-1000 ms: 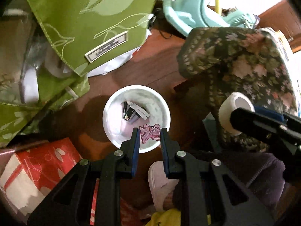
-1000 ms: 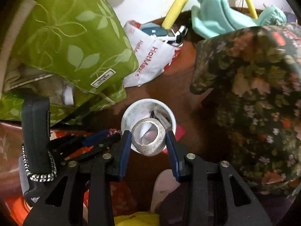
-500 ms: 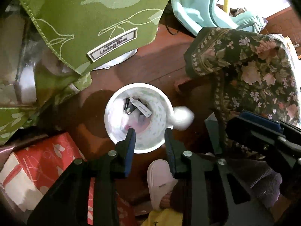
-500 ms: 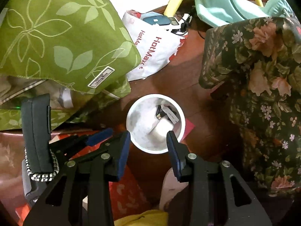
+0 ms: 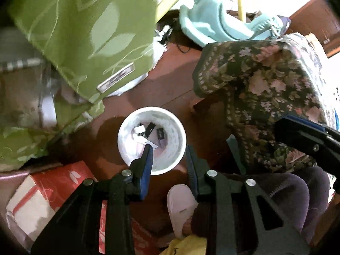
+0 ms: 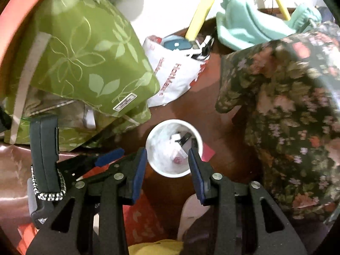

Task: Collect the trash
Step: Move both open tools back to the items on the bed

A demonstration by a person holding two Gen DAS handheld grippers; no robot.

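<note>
A white bin point(image 5: 180, 136) stands on the brown floor below both grippers and holds several scraps, black and white pieces point(image 5: 148, 130) among them. It also shows in the right wrist view point(image 6: 153, 150), with a pink scrap point(image 6: 178, 159) at its bottom. My left gripper point(image 5: 169, 156) is open and empty above the bin's near rim. My right gripper point(image 6: 167, 156) is open and empty, its fingers straddling the bin from above. The right gripper's body point(image 5: 306, 140) shows at the right of the left wrist view.
A green leaf-print bag point(image 6: 89, 63) lies left of the bin. A floral cloth point(image 6: 286, 106) drapes at the right. A white printed plastic bag point(image 6: 174, 78) lies behind the bin. A red box point(image 5: 48, 193) sits near left. A white slippered foot point(image 5: 180, 204) is below.
One second ago the left gripper held a pink scrap and the right held a tape roll. Both opened and both items dropped into the bin. Both grippers now stand wider open.
</note>
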